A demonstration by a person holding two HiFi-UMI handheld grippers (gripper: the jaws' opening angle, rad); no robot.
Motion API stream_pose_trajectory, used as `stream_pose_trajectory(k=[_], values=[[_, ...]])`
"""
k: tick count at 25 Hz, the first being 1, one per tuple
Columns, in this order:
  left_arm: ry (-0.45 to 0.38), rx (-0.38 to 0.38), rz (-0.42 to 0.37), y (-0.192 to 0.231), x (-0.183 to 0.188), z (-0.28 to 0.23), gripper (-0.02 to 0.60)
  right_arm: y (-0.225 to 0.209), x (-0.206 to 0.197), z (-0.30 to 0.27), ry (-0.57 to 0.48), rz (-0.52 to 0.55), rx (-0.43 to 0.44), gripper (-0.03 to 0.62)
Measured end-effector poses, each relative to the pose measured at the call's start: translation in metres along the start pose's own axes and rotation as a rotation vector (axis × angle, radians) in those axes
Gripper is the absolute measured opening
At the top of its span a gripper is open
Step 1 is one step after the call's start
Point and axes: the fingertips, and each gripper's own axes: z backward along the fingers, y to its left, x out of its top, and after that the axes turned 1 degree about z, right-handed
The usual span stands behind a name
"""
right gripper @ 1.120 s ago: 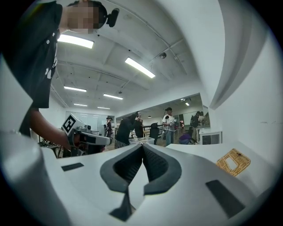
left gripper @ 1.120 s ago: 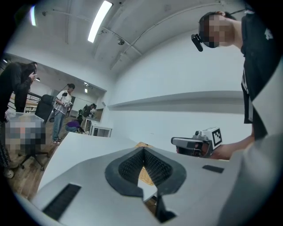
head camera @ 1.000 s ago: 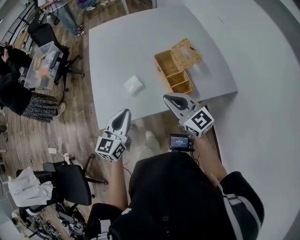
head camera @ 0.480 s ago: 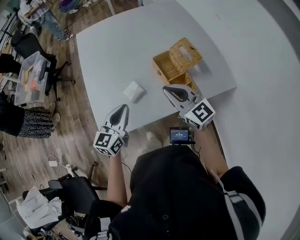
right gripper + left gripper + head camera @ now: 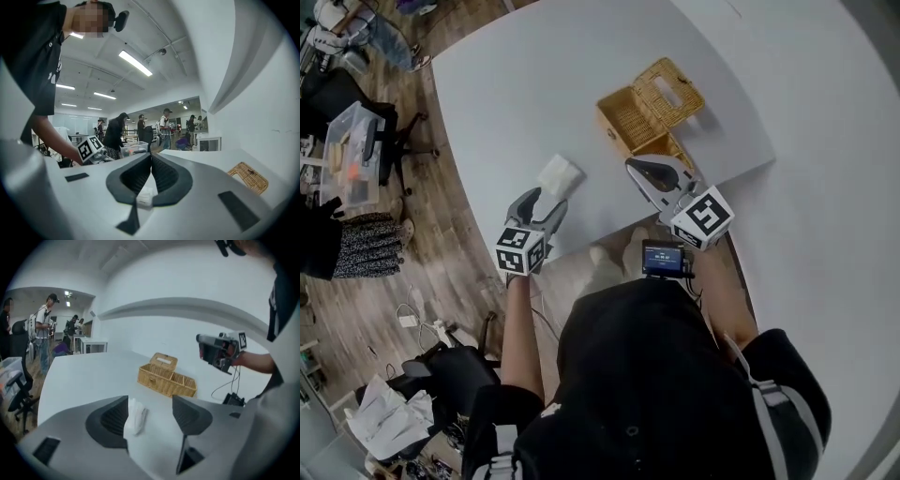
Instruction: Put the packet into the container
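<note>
Packet [image 5: 560,174] lies near the worktop's [image 5: 534,84] near edge, so we're opening our left gripper [image 5: 546,198] around it; right gripper [image 5: 635,170] closed, probably idle.

White packet [image 5: 560,175] flat, apart from open wicker container [image 5: 630,120]

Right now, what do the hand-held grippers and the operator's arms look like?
The left hand-held gripper and the right hand-held gripper have pale grey, tapered shells with dark ribbed pads. Each carries a white cube with black square markers. The person wears a black short-sleeved top with white stripes on the right sleeve.
</note>
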Motion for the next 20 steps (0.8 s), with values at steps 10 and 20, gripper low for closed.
stream_pose_trajectory(k=[10,20], values=[[0.516,0.114,-0.321,0.059,-0.093,-0.101,0.321,-0.028,-0.042,0.008,0.052,-0.059,0.006,0.023],[0.492,0.206,-0.357,0.061,-0.078,-0.109,0.077,-0.039,-0.053,0.024,0.061,-0.084,-0.011,0.023]])
